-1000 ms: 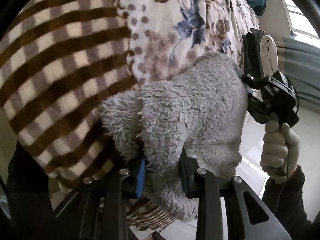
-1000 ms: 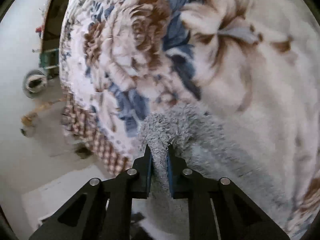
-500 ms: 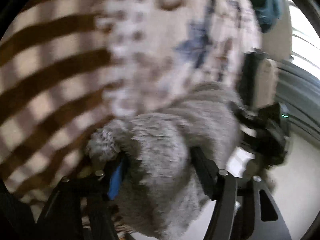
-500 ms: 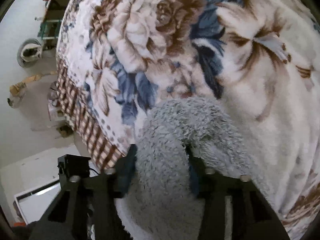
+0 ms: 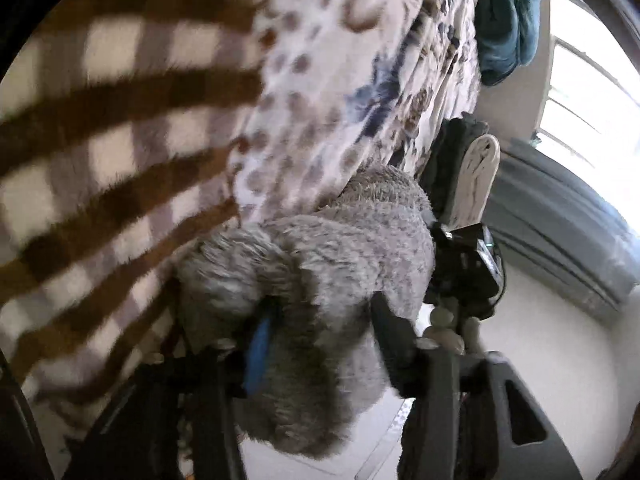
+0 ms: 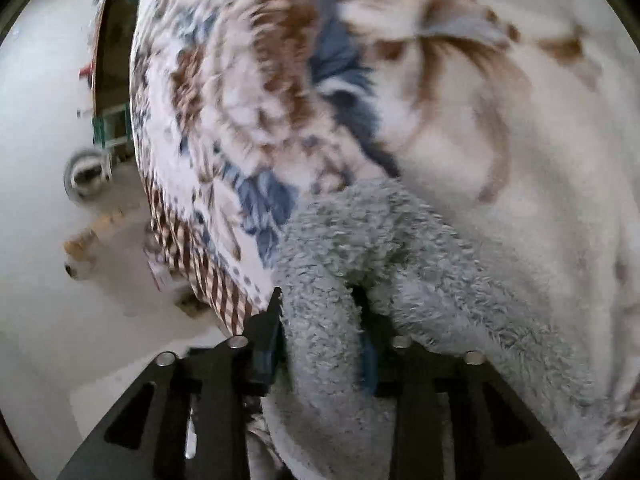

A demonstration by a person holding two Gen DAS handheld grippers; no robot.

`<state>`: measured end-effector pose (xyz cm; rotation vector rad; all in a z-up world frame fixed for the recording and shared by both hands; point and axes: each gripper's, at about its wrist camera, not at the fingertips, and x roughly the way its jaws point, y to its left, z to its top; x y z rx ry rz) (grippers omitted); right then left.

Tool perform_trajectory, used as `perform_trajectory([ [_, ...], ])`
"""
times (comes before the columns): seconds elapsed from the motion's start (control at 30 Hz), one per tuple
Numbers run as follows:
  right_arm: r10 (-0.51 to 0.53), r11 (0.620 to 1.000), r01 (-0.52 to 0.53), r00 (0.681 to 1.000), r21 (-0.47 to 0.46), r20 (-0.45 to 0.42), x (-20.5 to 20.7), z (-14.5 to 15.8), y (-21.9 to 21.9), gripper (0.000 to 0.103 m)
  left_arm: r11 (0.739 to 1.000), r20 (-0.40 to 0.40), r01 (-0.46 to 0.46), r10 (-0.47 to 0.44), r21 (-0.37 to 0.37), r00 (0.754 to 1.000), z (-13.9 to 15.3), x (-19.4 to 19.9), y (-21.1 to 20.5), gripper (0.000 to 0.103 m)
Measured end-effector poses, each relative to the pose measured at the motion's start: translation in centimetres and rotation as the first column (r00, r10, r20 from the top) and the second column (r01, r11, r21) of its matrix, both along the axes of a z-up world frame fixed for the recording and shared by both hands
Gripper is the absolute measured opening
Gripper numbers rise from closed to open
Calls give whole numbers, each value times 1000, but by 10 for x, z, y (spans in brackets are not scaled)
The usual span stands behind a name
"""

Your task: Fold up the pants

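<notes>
The pants (image 5: 328,264) are grey fluffy fleece, bunched at the edge of a bed. My left gripper (image 5: 320,328) has its jaws spread wide with a thick fold of the fleece lying between them. My right gripper (image 6: 320,320) also has its jaws apart, with a roll of the grey pants (image 6: 360,248) between the fingers. The right gripper with its gloved hand also shows in the left wrist view (image 5: 464,264), at the far end of the pants.
The bed is covered by a floral blanket (image 6: 440,100) with a brown checked border (image 5: 100,140). A teal cloth (image 5: 504,20) lies at the bed's far end near a bright window. Pale floor (image 6: 60,320) with small clutter lies beside the bed.
Both grippers went from pinched tight on the fleece to jaws spread apart. The pants now rest loosely between the fingers. Both cameras shifted a little along the bed edge.
</notes>
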<state>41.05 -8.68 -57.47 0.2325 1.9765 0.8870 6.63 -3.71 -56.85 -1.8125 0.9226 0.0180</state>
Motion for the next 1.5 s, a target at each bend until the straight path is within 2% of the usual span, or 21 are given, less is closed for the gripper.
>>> perform_trajectory([
  [0.07, 46, 999, -46, 998, -7, 43, 2, 16, 1, 69, 999, -25, 6, -4, 51, 1000, 22, 3, 3, 72],
  [0.17, 114, 993, -111, 984, -29, 140, 2, 45, -7, 69, 991, -43, 35, -30, 127, 999, 58, 10, 1, 76],
  [0.33, 155, 985, -142, 978, -100, 137, -2, 37, -40, 69, 992, -83, 107, -101, 73, 991, 48, 40, -33, 76],
  [0.37, 149, 986, -136, 980, -101, 129, -4, 31, -44, 63, 989, -98, 123, -115, 78, 989, 44, 37, -39, 74],
  [0.4, 127, 990, -118, 985, -80, 119, -5, 26, -49, 41, 989, -101, 121, -111, 89, 989, 40, 40, -45, 73],
  [0.43, 103, 994, -98, 989, -53, 107, -5, 23, -53, 30, 985, -110, 129, -116, 111, 987, 38, 43, -49, 60],
  [0.47, 97, 994, -92, 989, -50, 110, -5, 21, -54, 28, 977, -129, 160, -142, 143, 981, 38, 46, -52, 37],
  [0.5, 93, 994, -85, 987, -61, 134, -4, 21, -54, 25, 964, -149, 204, -179, 173, 973, 38, 46, -57, 31],
  [0.6, 46, 997, -34, 981, -67, 187, 4, 21, -59, 10, 928, -226, 307, -259, 213, 939, 32, 40, -66, 30],
  [0.7, 13, 997, 0, 984, -75, 176, 10, 15, -64, 9, 926, -266, 327, -272, 190, 925, 23, 31, -68, 30],
  [0.77, 34, 997, -21, 985, -78, 168, 8, 17, -58, 9, 937, -247, 305, -259, 171, 934, 28, 33, -64, 32],
  [0.83, 57, 996, -45, 984, -75, 166, 4, 23, -55, 10, 946, -238, 277, -233, 169, 943, 39, 34, -59, 43],
  [0.93, 92, 992, -75, 980, -99, 177, 4, 37, -62, 51, 960, -218, 227, -189, 166, 957, 55, 32, -57, 67],
  [0.97, 97, 991, -75, 974, -111, 205, 5, 43, -68, 65, 962, -215, 217, -180, 164, 960, 59, 28, -58, 68],
  [1.13, 23, 994, -5, 987, -113, 160, 7, 44, -116, 68, 965, -205, 244, -221, 95, 953, 50, 25, -87, 69],
  [1.3, 71, 992, -62, 995, -107, 76, -16, 19, -142, 68, 966, -208, 255, -242, 39, 948, 24, 32, -114, 68],
  [1.33, 79, 991, -70, 993, -111, 88, -20, 16, -144, 65, 963, -208, 264, -249, 46, 946, 23, 32, -117, 66],
  [1.37, 89, 993, -79, 990, -93, 108, -25, 15, -144, 34, 952, -205, 300, -282, 64, 937, 23, 35, -123, 55],
  [1.4, 104, 992, -93, 985, -87, 135, -28, 15, -143, 18, 921, -232, 375, -344, 103, 910, 24, 37, -131, 49],
  [1.43, 102, 990, -82, 979, -117, 178, -26, 18, -143, 17, 896, -253, 428, -389, 119, 886, 25, 36, -137, 46],
  [1.5, 75, 987, -38, 968, -157, 241, -19, 23, -144, 11, 886, -291, 454, -412, 94, 863, 15, 26, -143, 46],
])
